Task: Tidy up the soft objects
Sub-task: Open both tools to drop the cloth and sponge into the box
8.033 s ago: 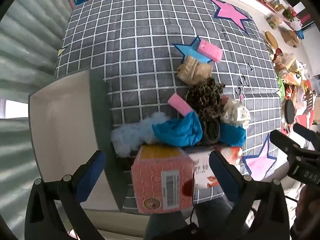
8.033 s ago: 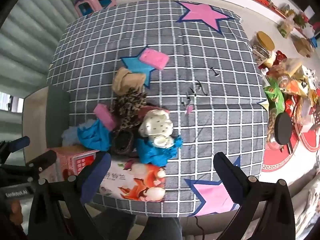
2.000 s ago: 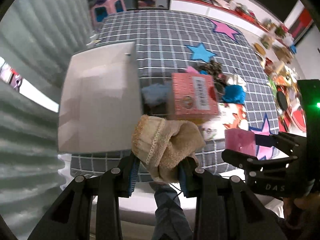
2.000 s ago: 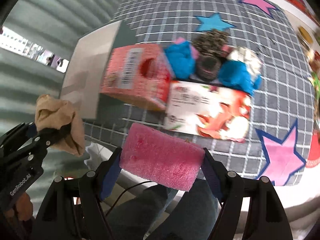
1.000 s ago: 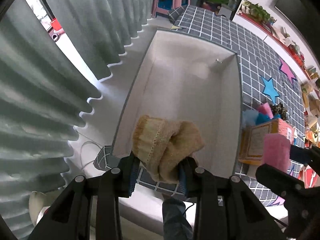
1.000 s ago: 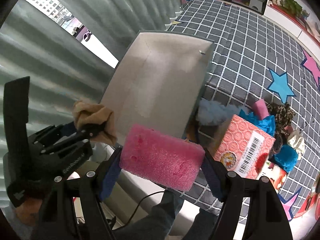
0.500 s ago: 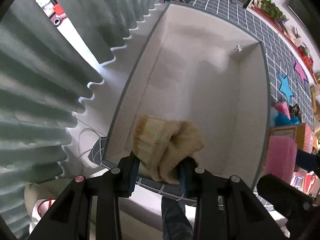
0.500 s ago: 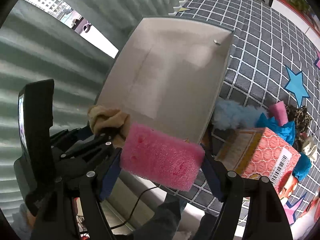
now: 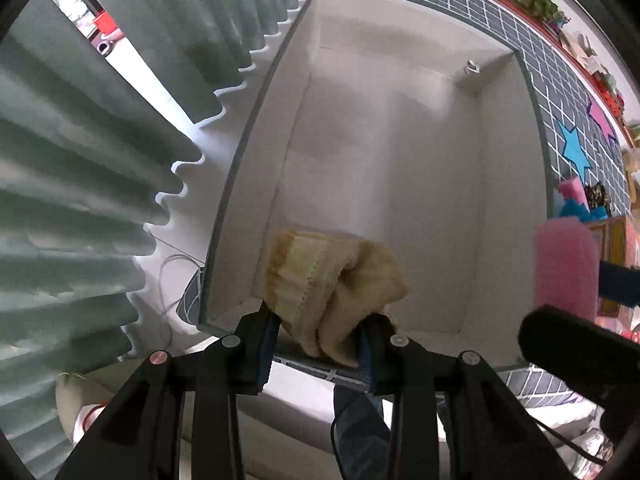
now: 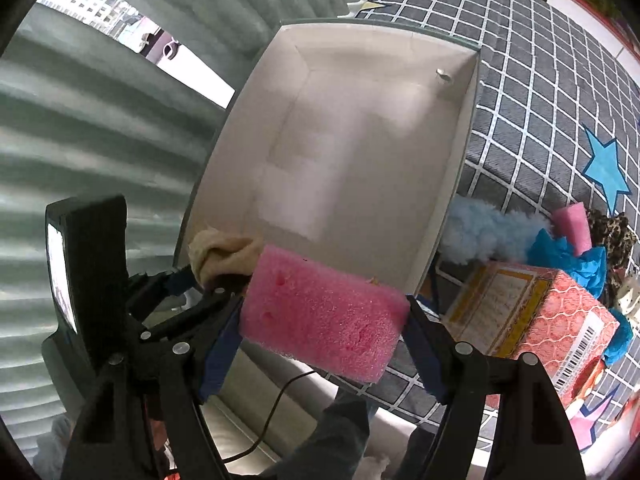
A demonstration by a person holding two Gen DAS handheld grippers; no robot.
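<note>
My left gripper (image 9: 320, 332) is shut on a bunched tan knitted sock (image 9: 332, 280), held over the near end of a white open box (image 9: 400, 160). My right gripper (image 10: 324, 320) is shut on a pink foam sponge (image 10: 320, 312) just beside it, at the box's near edge. The right wrist view shows the tan sock (image 10: 224, 256) and the left gripper (image 10: 212, 280) at lower left, while the pink sponge (image 9: 564, 264) appears at the right of the left wrist view. Nothing but a small metal piece (image 10: 443, 76) lies in the box (image 10: 360, 140), in its far corner.
A pile of soft things lies right of the box on the grey checked cloth (image 10: 540, 100): light blue fluff (image 10: 480, 232), blue cloth (image 10: 568, 256), another pink sponge (image 10: 574, 224), leopard fabric (image 10: 612, 232). A pink carton (image 10: 548, 312) stands in front. Green curtains (image 9: 80, 200) hang on the left.
Both grippers have sunk toward the box with their loads, and the box now fills more of each view. The grips on the sock and the sponge look the same.
</note>
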